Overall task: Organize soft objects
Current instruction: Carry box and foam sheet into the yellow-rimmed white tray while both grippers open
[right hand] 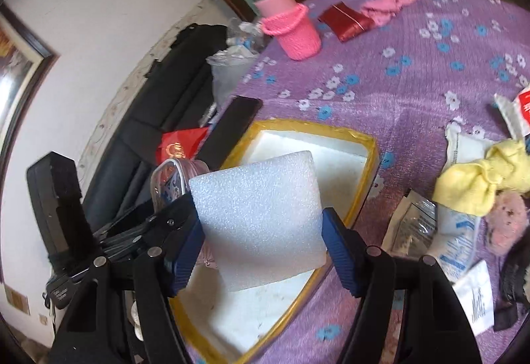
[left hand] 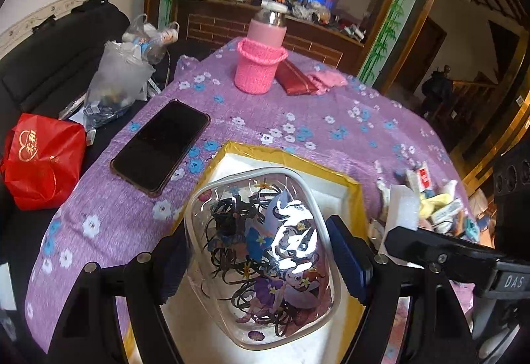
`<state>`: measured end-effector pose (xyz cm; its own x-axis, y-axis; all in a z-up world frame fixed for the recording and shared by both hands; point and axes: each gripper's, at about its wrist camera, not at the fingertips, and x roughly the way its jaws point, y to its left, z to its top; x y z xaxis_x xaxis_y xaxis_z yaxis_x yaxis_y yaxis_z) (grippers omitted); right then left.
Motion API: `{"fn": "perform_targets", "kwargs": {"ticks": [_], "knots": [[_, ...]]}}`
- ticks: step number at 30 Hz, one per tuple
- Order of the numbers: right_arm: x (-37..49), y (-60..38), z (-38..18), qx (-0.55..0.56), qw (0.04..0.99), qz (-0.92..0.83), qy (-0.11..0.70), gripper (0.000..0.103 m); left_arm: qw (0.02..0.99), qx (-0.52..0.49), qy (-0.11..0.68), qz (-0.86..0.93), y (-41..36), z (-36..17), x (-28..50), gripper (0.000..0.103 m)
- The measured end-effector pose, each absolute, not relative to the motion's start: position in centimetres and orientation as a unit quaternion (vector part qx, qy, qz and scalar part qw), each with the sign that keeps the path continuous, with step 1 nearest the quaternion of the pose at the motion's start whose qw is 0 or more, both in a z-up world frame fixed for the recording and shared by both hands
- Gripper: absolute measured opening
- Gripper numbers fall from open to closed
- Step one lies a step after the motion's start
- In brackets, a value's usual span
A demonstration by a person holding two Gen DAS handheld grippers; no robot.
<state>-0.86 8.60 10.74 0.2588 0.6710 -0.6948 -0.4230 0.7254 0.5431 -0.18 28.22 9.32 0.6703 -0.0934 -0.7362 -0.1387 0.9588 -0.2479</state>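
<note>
Foam block (right hand: 261,218), white, sits clamped in the right tool (right hand: 261,228) above the yellow-rimmed box (right hand: 361,162); the left tool (left hand: 261,261) grips a clear pouch (left hand: 261,261) of hair ties over it, on the purple-clothed tabletop (left hand: 298,112).

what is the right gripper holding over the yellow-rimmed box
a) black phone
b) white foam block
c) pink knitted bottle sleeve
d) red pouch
b: in the right wrist view the right gripper has its blue pads pressed on both sides of the white foam block, above the yellow-rimmed box.
</note>
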Motion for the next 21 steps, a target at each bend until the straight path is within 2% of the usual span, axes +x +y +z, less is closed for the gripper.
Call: {"fn": "perform_targets", "kwargs": {"ticks": [12,15,18,21], "knots": [[2.6,11.3,8.7,0.082,0.809,0.285,0.508,0.069,0.872,-0.144,0.469,0.008,29.7,4.8,6.5,0.082],[3.1,11.9,8.1,0.08,0.81,0.275,0.512,0.07,0.864,-0.187,0.467,-0.007,30.7,4.0,7.3,0.083],[3.5,12.3,7.5,0.084,0.811,0.262,0.516,0.077,0.861,-0.223,0.456,-0.022,31.1,3.7,7.4,0.082],[3.8,12.4,7.5,0.084,0.814,0.26,0.513,0.077,0.855,-0.256,0.449,-0.032,31.8,3.5,7.4,0.083]]}}
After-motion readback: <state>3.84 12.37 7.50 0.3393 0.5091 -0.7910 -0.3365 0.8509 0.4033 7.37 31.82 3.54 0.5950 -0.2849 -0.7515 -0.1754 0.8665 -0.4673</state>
